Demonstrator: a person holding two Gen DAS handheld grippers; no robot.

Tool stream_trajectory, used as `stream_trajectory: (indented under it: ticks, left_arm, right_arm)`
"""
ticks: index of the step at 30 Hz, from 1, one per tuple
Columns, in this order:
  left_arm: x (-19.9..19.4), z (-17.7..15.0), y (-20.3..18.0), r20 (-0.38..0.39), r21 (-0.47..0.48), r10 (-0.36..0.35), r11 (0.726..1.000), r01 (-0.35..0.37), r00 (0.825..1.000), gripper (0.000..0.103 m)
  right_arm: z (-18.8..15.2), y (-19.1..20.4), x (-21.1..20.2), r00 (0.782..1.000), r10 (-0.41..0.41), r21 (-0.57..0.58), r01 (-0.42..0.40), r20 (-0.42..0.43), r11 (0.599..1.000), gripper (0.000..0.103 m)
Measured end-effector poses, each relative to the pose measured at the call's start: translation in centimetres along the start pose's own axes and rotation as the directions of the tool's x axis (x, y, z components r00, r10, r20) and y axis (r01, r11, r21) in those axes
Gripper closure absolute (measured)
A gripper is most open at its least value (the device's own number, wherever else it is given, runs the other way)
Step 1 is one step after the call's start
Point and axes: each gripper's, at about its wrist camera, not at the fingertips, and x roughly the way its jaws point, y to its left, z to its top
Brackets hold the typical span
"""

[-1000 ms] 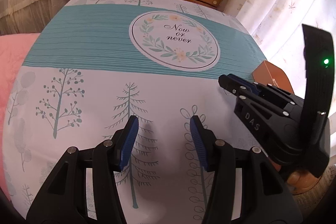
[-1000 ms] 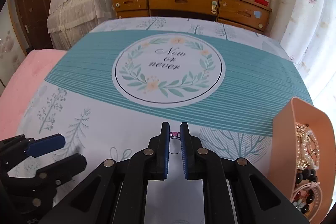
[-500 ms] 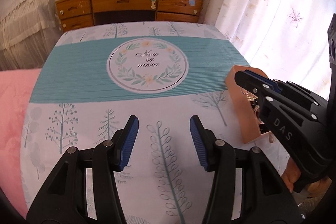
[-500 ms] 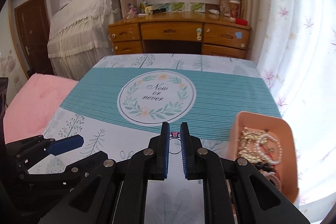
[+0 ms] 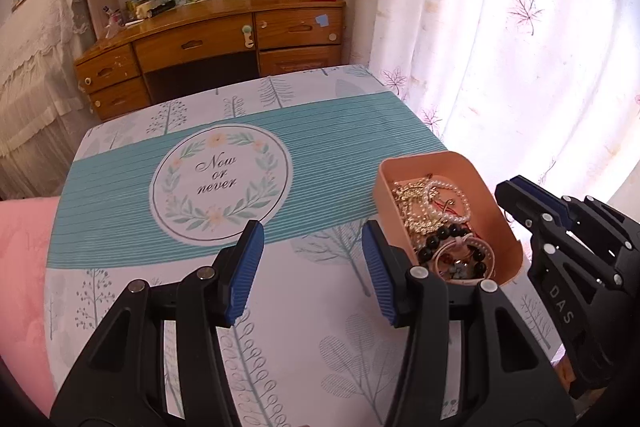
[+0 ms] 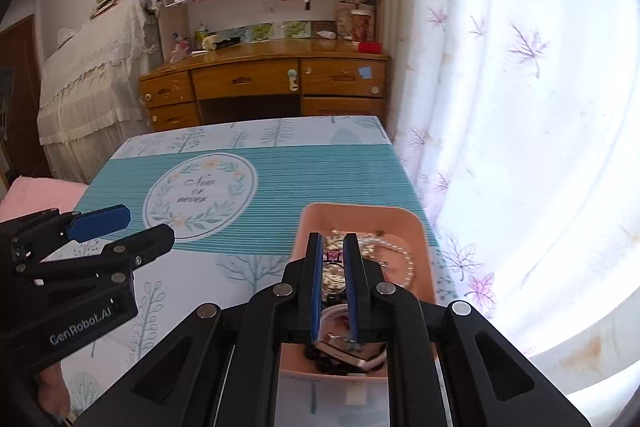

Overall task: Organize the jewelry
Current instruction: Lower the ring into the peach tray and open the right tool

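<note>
A peach plastic tray (image 5: 496,203) sits at the table's right edge, full of jewelry: gold chains (image 5: 416,203), a pearl strand (image 5: 448,187) and dark bead bracelets (image 5: 444,239). My right gripper (image 6: 333,255) is nearly shut on a small pink and dark jewelry piece (image 6: 333,256), held above the tray (image 6: 420,235). In the left wrist view the right gripper (image 5: 532,199) is just right of the tray. My left gripper (image 5: 312,267) is open and empty above the tablecloth, left of the tray; it also shows in the right wrist view (image 6: 120,231).
The table has a teal and white cloth (image 5: 340,147) with a "Now or never" wreath (image 5: 220,187). A wooden desk (image 5: 208,43) stands beyond it. A white curtain (image 5: 500,47) hangs on the right. A pink cushion (image 5: 20,267) lies on the left.
Both grippers have risen and swung right. The right gripper, still holding the small piece, now hangs over the tray. The left gripper stays open.
</note>
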Motion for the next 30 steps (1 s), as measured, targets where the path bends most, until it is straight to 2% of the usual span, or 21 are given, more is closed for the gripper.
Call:
stream_trajectory:
  ticks: [1, 4, 6, 8, 10, 19, 21, 23, 26, 30]
  left_arm:
    - [0.2, 0.3, -0.3, 0.001, 0.004, -0.005, 1.000, 0.005, 1.000, 0.054]
    - [0.8, 1.3, -1.2, 0.006, 0.011, -0.014, 1.000, 0.014, 1.000, 0.041]
    - [1.2, 1.8, -1.5, 0.009, 0.009, -0.020, 1.000, 0.020, 1.000, 0.037]
    - [1.7, 2.2, -1.4, 0.005, -0.001, -0.020, 1.000, 0.020, 1.000, 0.027]
    - [2.4, 2.6, -1.2, -0.003, -0.019, -0.014, 1.000, 0.014, 1.000, 0.023]
    - [4.7, 3.2, 1.3, -0.059, -0.114, -0.009, 0.994, 0.002, 0.998, 0.023]
    - [4.8, 2.9, 1.7, -0.067, -0.123, -0.001, 0.992, -0.007, 0.998, 0.023]
    - [4.8, 2.6, 2.2, -0.084, -0.139, -0.004, 0.990, -0.008, 0.996, 0.023]
    - [4.7, 2.1, 2.7, -0.096, -0.160, -0.005, 0.987, -0.010, 0.995, 0.023]
    - [3.7, 1.5, 3.1, -0.092, -0.165, 0.002, 0.986, -0.017, 0.996, 0.023]
  right_arm:
    - [0.0, -0.9, -0.1, 1.000, 0.000, 0.015, 0.000, -0.001, 1.000, 0.093]
    - [0.4, -3.5, -0.1, 1.000, 0.014, 0.061, -0.013, -0.008, 0.998, 0.093]
    - [0.8, -5.2, 0.2, 0.999, 0.035, 0.090, -0.034, -0.018, 0.995, 0.093]
    - [1.3, -6.5, 0.6, 0.999, 0.044, 0.111, -0.041, -0.024, 0.993, 0.093]
    - [1.8, -7.3, 1.2, 0.998, 0.061, 0.129, -0.056, -0.035, 0.990, 0.093]
    - [4.2, -10.0, 5.8, 0.983, 0.121, 0.237, -0.086, -0.139, 0.968, 0.092]
    - [4.6, -10.4, 7.0, 0.973, 0.152, 0.270, -0.100, -0.177, 0.958, 0.082]
    - [5.0, -10.4, 7.8, 0.972, 0.150, 0.294, -0.092, -0.183, 0.951, 0.068]
    - [5.3, -10.8, 7.6, 0.978, 0.120, 0.299, -0.065, -0.172, 0.952, 0.067]
    - [5.2, -10.4, 7.1, 0.977, 0.124, 0.308, -0.065, -0.174, 0.949, 0.067]
